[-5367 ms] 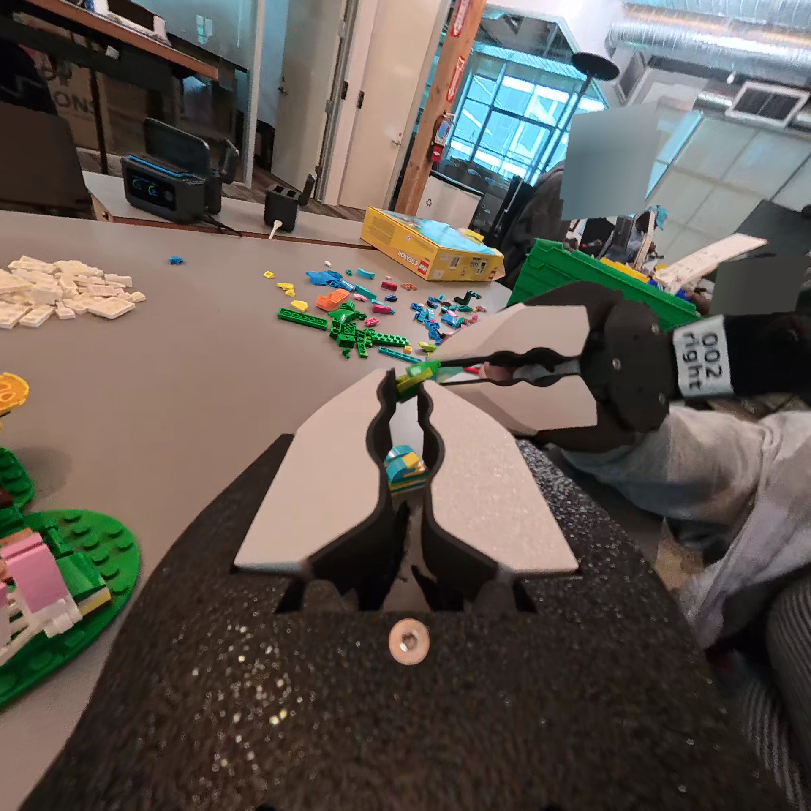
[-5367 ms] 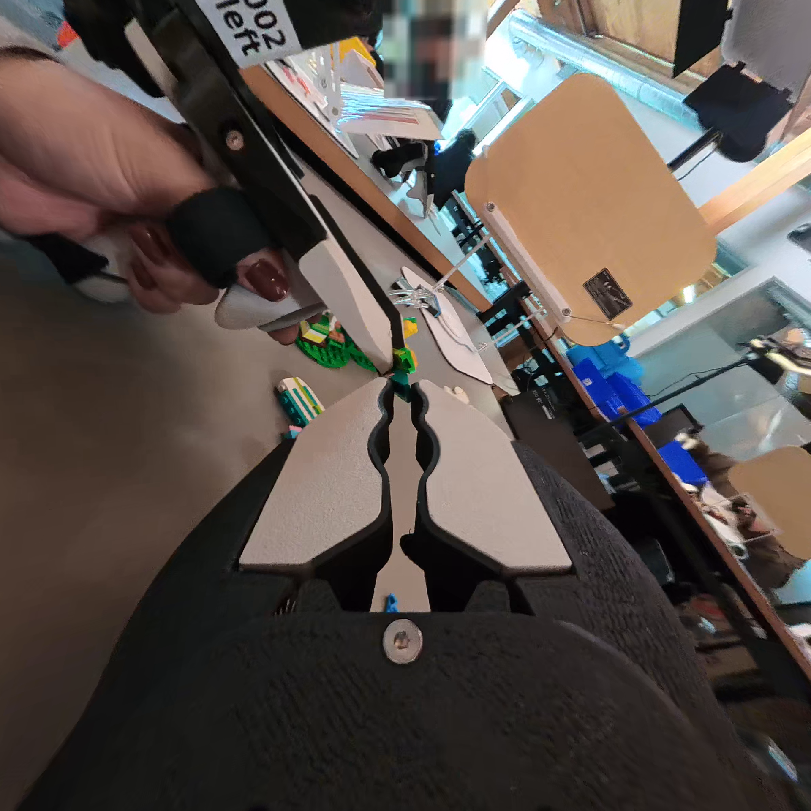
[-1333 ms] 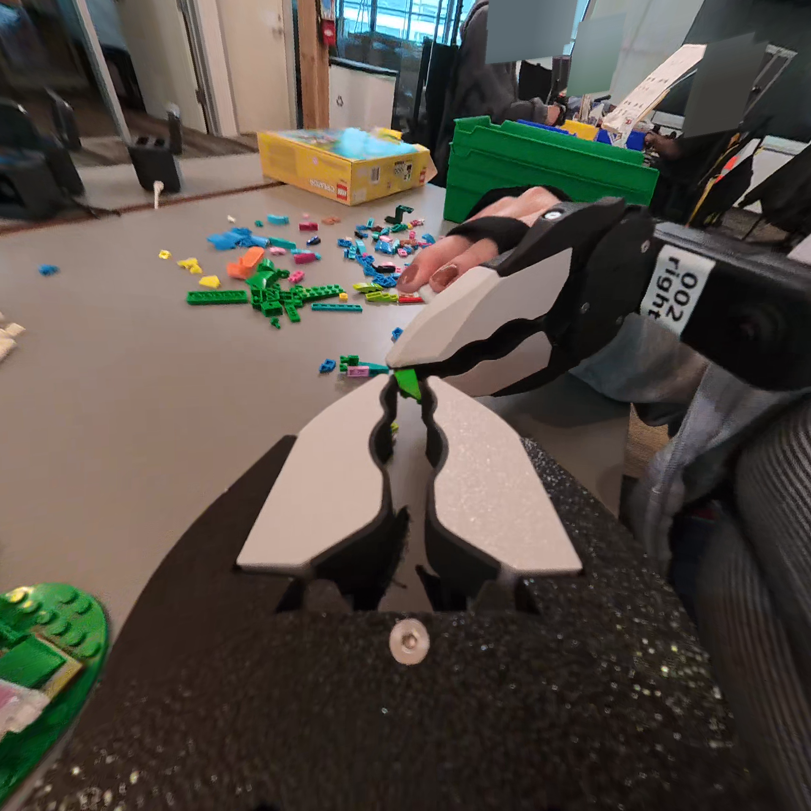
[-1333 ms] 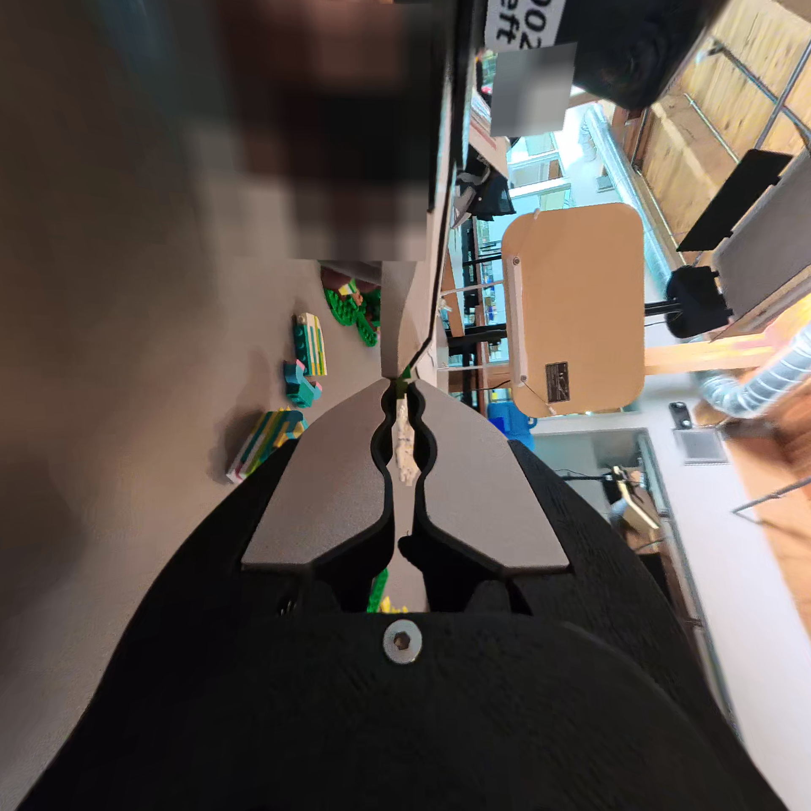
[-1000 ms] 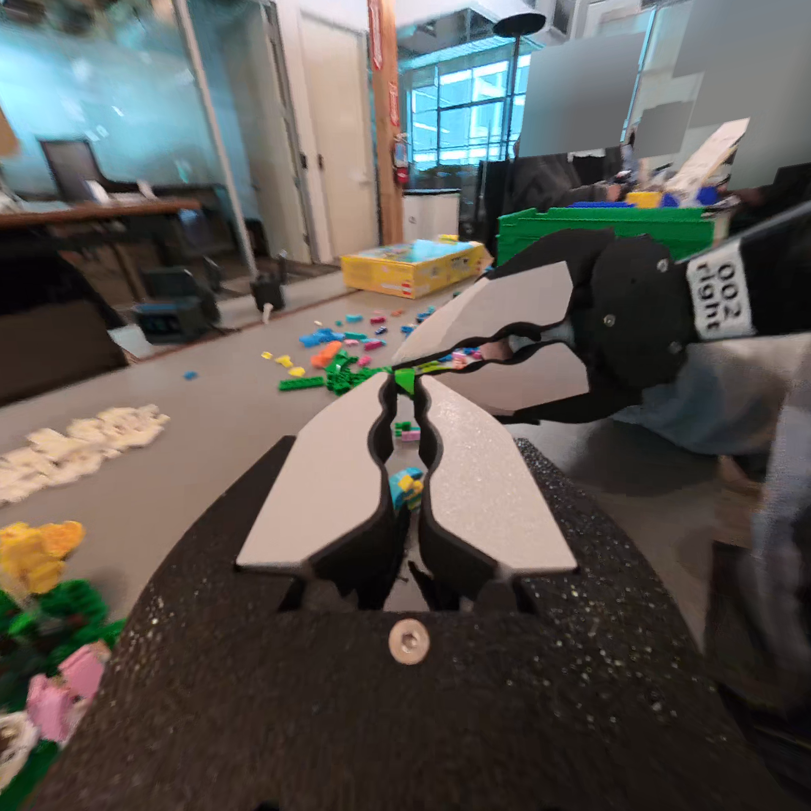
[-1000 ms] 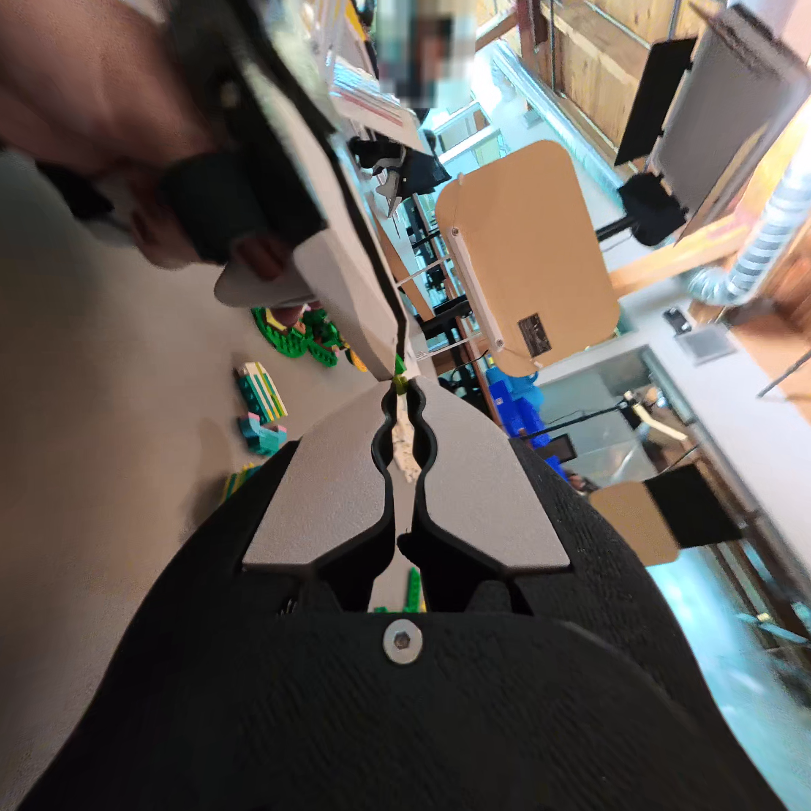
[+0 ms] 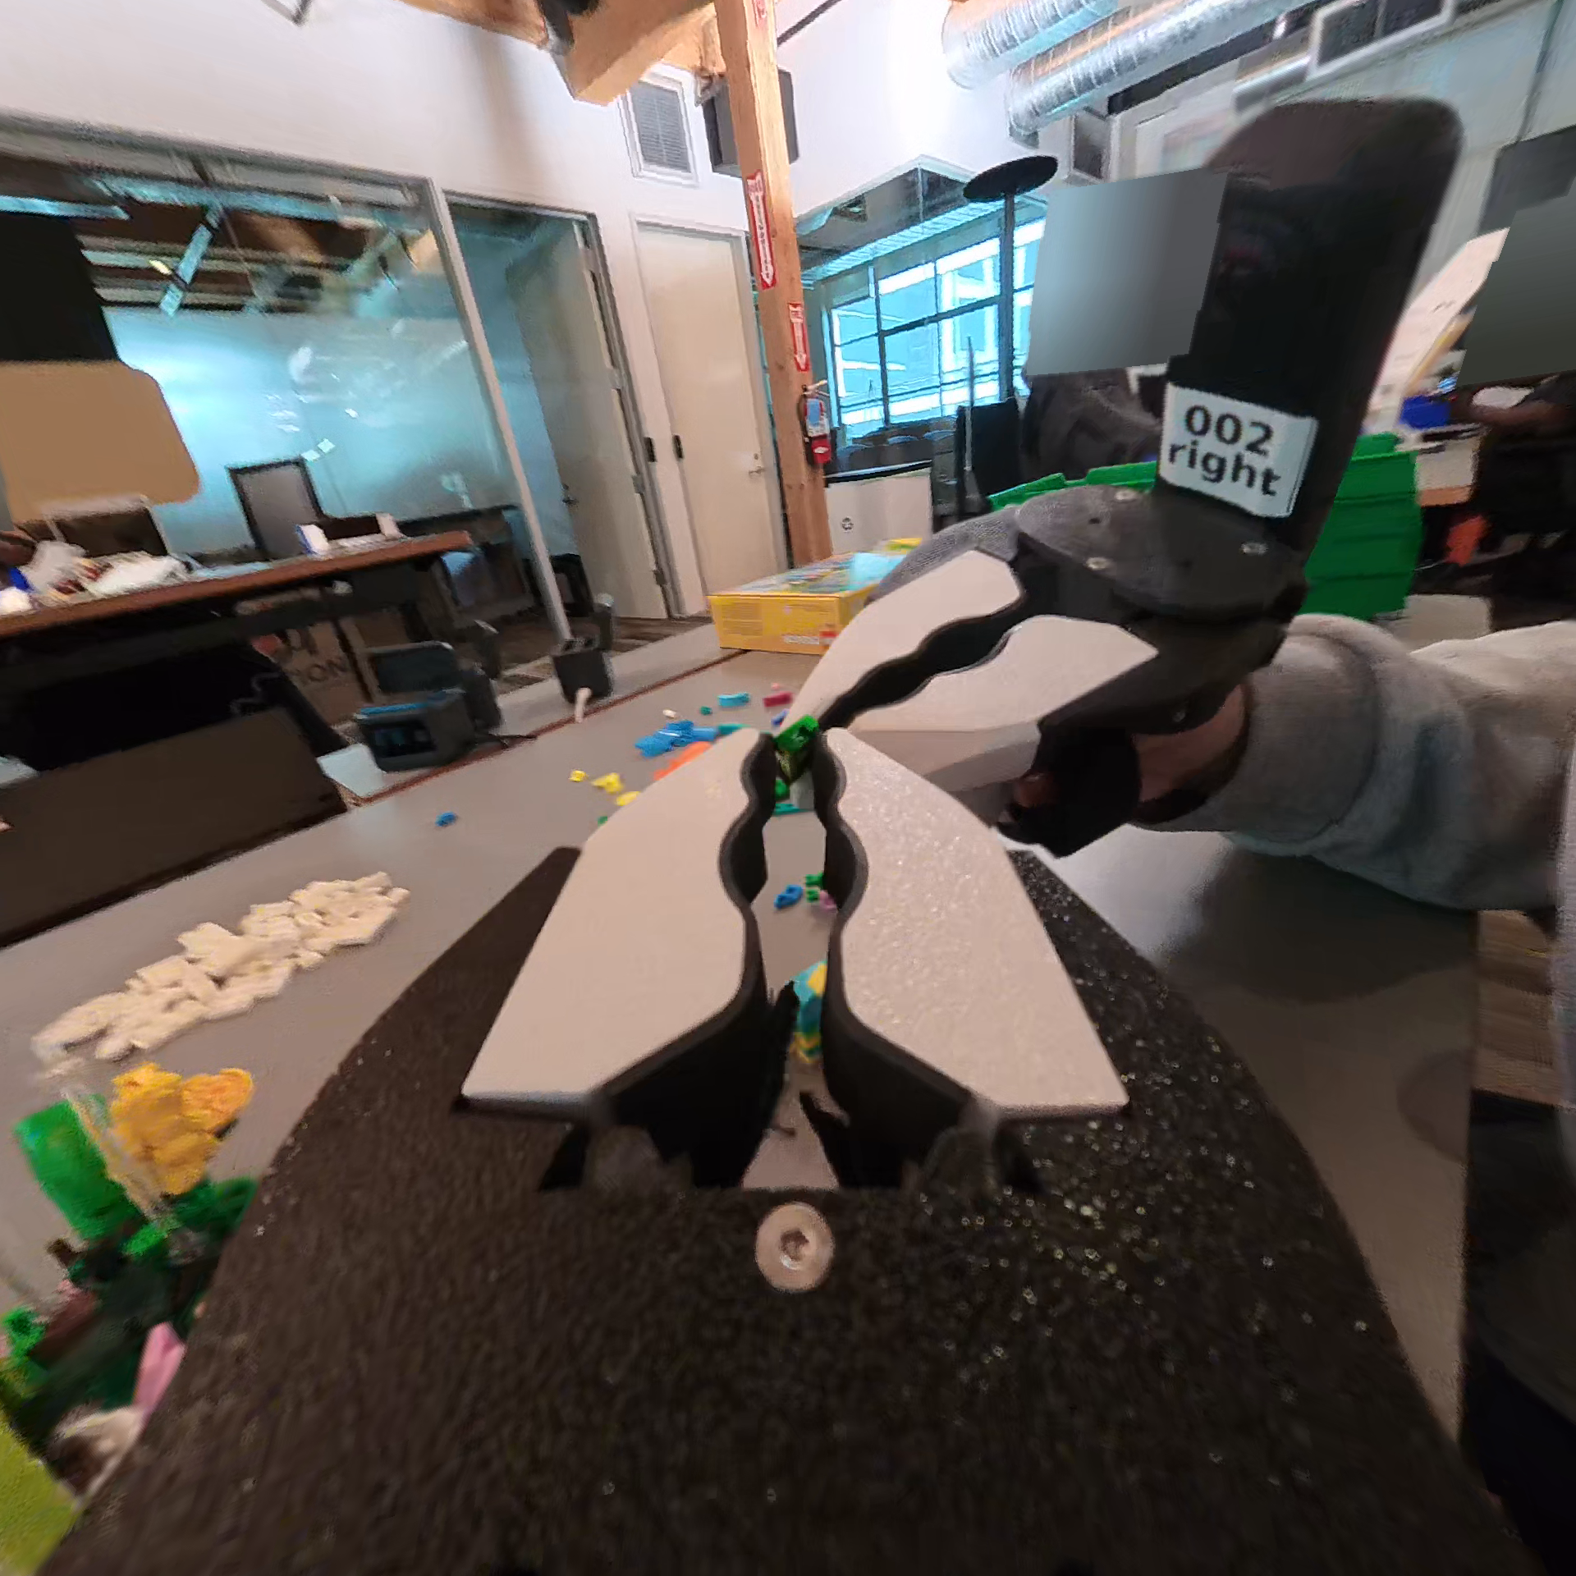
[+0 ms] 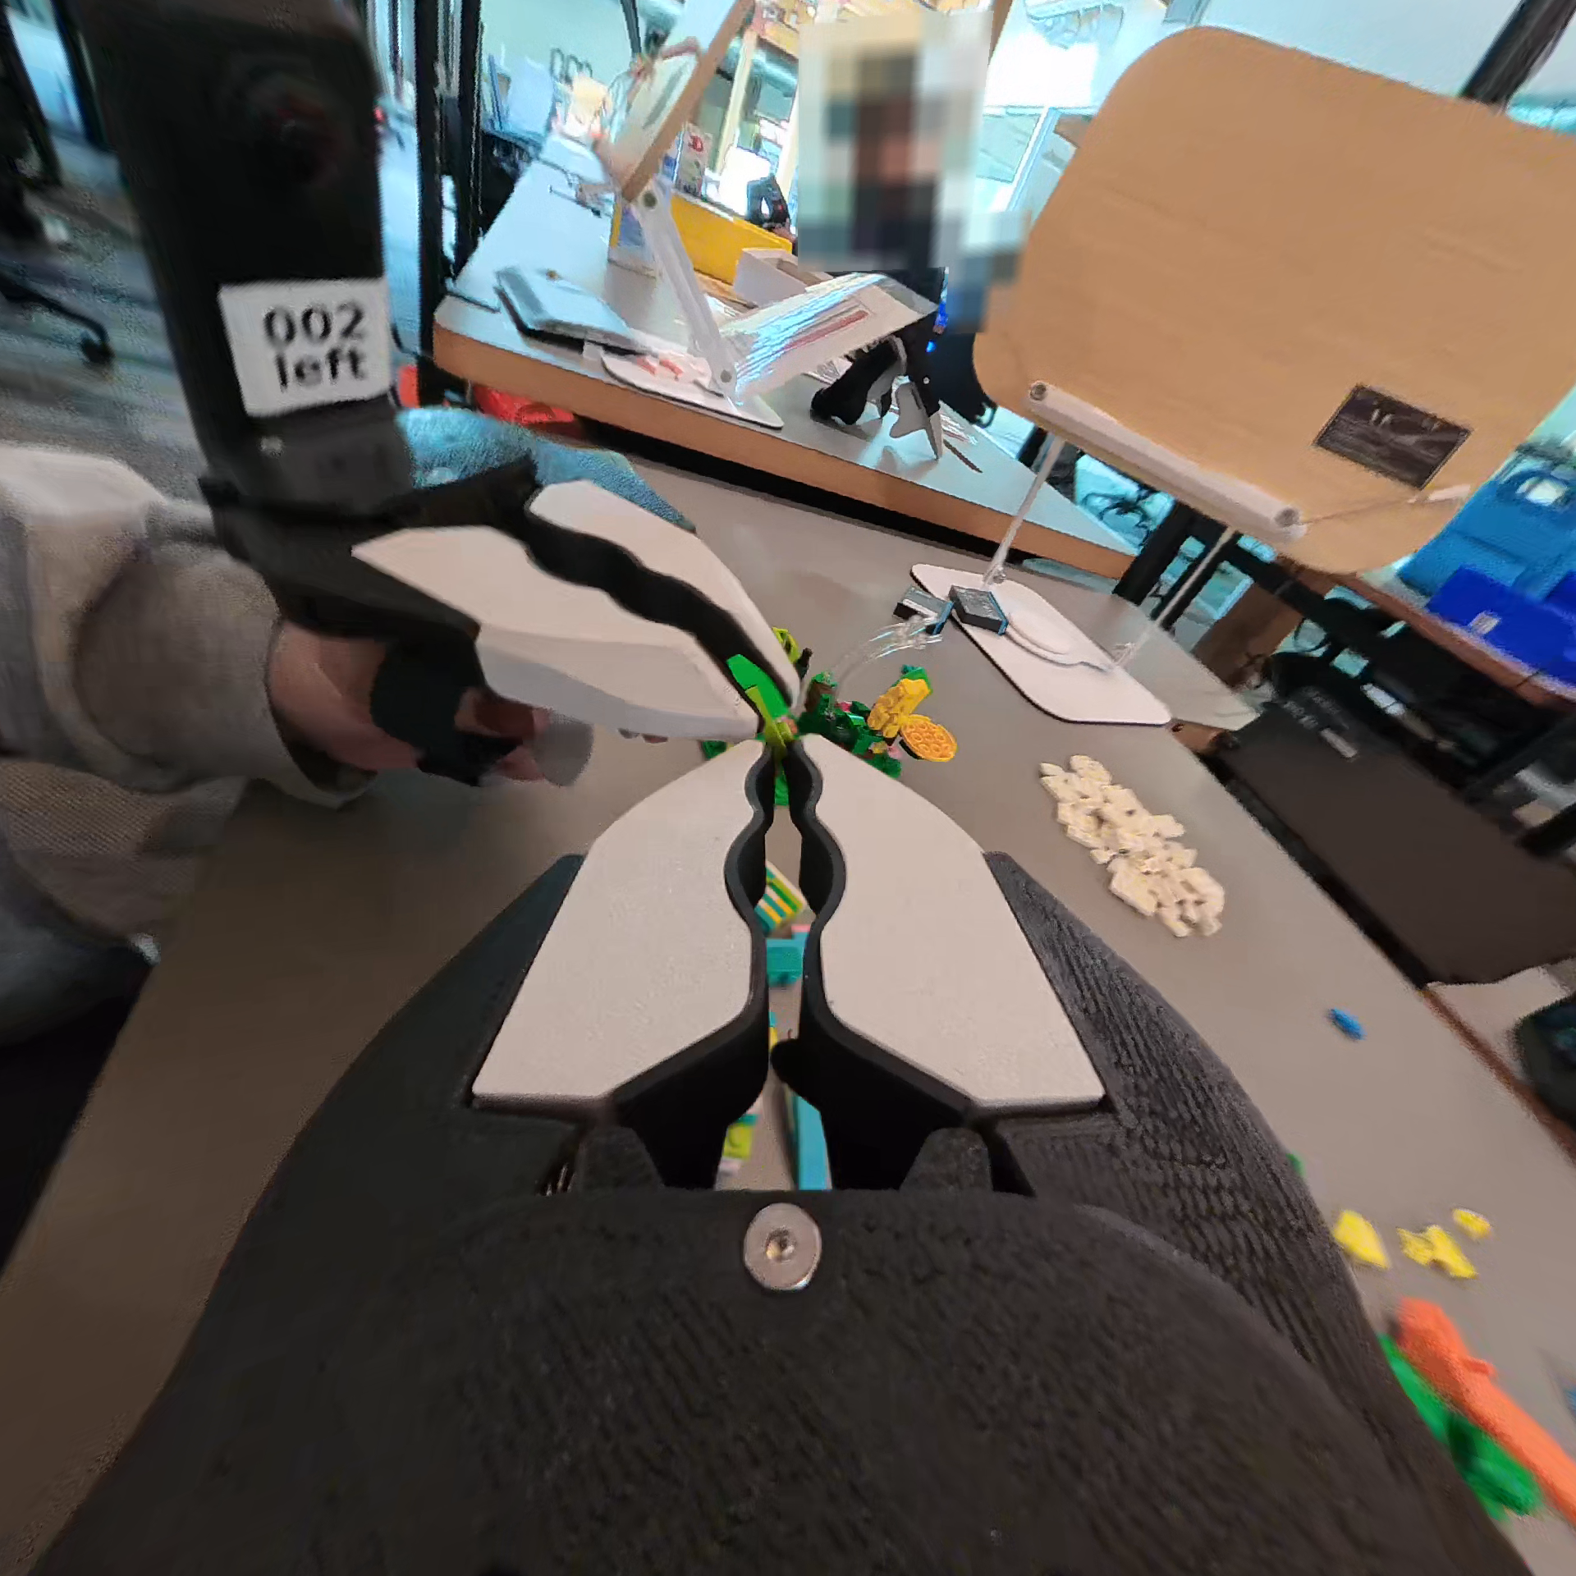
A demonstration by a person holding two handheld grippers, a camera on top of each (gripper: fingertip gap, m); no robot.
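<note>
- Far left in the left wrist view, a blurred brick build (image 7: 128,1194) of green, yellow and pink stands on the grey surface (image 7: 478,819); the right wrist view shows it beyond the fingertips, with a yellow round studded plate on it.
- A heap of white bricks (image 7: 230,964) lies on the surface right of that build and well apart from both tools.
- The left hand-held gripper (image 7: 795,749) is held above the surface with its jaws nearly together, clamping a small green brick piece (image 7: 795,742) at the tips. In the right wrist view this piece shows as a bright green slab between those fingers.
- Loose bricks (image 7: 682,742) in blue, yellow, orange and pink are scattered on the surface behind the tips, with a yellow cardboard box (image 7: 793,610) farther back.
- The right hand-held gripper (image 8: 780,750) comes in from the right, tip to tip with the left one. Its jaws are clenched on a thin lime-green brick part (image 8: 778,732) that touches the green piece. Whether the two parts are joined cannot be told.
- A hand in a black fingerless glove (image 7: 1100,793) and a grey sleeve (image 7: 1399,750) hold the right tool.
- Green crates (image 7: 1356,529) stand at the far right.
</note>
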